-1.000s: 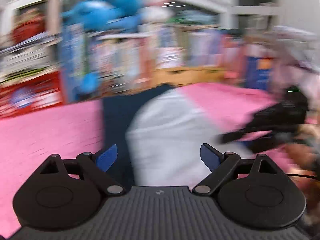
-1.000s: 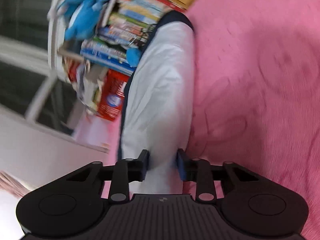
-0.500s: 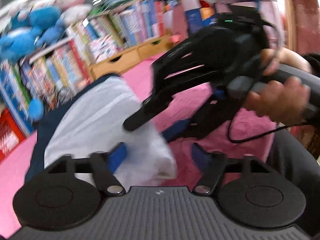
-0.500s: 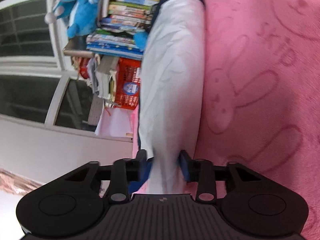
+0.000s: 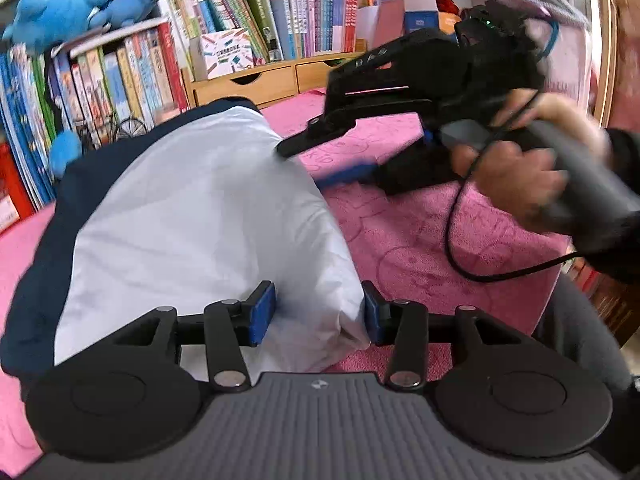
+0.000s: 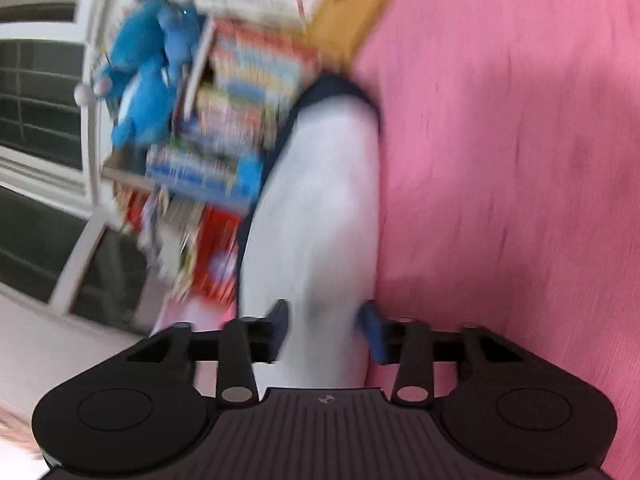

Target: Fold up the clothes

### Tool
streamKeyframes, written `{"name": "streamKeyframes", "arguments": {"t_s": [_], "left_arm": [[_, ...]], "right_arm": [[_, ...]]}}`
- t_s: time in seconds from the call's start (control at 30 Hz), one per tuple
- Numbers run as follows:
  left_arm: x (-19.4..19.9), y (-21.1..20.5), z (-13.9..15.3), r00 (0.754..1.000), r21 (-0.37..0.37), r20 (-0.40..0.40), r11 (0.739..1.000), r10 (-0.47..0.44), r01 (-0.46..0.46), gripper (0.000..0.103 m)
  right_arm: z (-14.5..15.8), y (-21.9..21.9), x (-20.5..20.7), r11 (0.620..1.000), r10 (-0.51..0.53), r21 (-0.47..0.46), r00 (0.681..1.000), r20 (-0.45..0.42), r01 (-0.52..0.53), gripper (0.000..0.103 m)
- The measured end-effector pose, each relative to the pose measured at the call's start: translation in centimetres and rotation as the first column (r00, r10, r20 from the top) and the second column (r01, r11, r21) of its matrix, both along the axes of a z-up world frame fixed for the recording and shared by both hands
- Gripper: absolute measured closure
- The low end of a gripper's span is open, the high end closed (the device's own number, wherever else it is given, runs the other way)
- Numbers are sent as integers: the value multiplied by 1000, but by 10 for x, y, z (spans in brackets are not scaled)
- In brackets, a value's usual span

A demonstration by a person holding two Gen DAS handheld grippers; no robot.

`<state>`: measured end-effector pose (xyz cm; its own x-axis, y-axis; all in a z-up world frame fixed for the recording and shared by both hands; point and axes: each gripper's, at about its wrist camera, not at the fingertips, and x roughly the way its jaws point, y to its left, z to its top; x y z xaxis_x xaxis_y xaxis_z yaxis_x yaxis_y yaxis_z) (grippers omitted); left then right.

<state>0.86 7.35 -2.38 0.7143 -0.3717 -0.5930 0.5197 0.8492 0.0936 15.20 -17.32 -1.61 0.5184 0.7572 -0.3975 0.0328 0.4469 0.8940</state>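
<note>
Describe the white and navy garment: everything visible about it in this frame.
The garment is thin, smooth white fabric with a navy border along its far and left edges. It lies bunched on the pink blanket, below the bookshelf. The left gripper has just been closing on its near corner; the right gripper clamps another part.

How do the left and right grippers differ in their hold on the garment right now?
The left gripper sits level, with a finger on either side of the garment's bulging near corner. The right gripper is rolled sideways, one finger above and one below the far edge. Both sets of jaws have just been closing, with white cloth between them.
</note>
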Motion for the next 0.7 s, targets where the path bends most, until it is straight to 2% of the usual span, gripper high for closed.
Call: {"name": "streamKeyframes", "arguments": {"t_s": [0.1, 0.13, 0.2, 0.27, 0.33, 0.43, 0.5, 0.57, 0.7], "left_arm": [[-2, 0, -1, 1000, -12, 0, 1000, 0, 0, 58], [-2, 0, -1, 1000, -14, 0, 1000, 1, -1, 58], [-2, 1, -2, 1000, -25, -1, 1000, 4, -4, 57], [-3, 3, -3, 1000, -39, 0, 999, 6, -6, 56], [-4, 4, -4, 1000, -49, 3, 999, 7, -7, 56], [-5, 5, -5, 1000, -55, 14, 998, 8, -7, 56], [-5, 5, -4, 1000, -62, 16, 998, 8, -7, 56], [-4, 5, -4, 1000, -70, 17, 998, 5, -4, 56], [-5, 8, -4, 1000, -90, 21, 996, -2, 4, 56]], "right_arm": [[-1, -11, 30, 995, -82, -50, 996, 37, 84, 72], [-5, -13, 42, 996, -85, -28, 996, 10, 86, 74], [-9, -12, 64, 997, -76, 9, 997, -28, 76, 73], [-8, -11, 76, 997, -66, 46, 996, -52, 68, 63], [-4, -11, 71, 997, -52, 55, 998, -45, 55, 53], [4, -3, 62, 999, -10, -42, 1000, 17, 11, 55], [9, 1, 68, 994, -43, -103, 998, 34, 47, 59], [9, 0, 84, 989, -92, -114, 995, 26, 95, 66], [5, 9, 128, 977, -135, -164, 991, 24, 137, 71]]}}
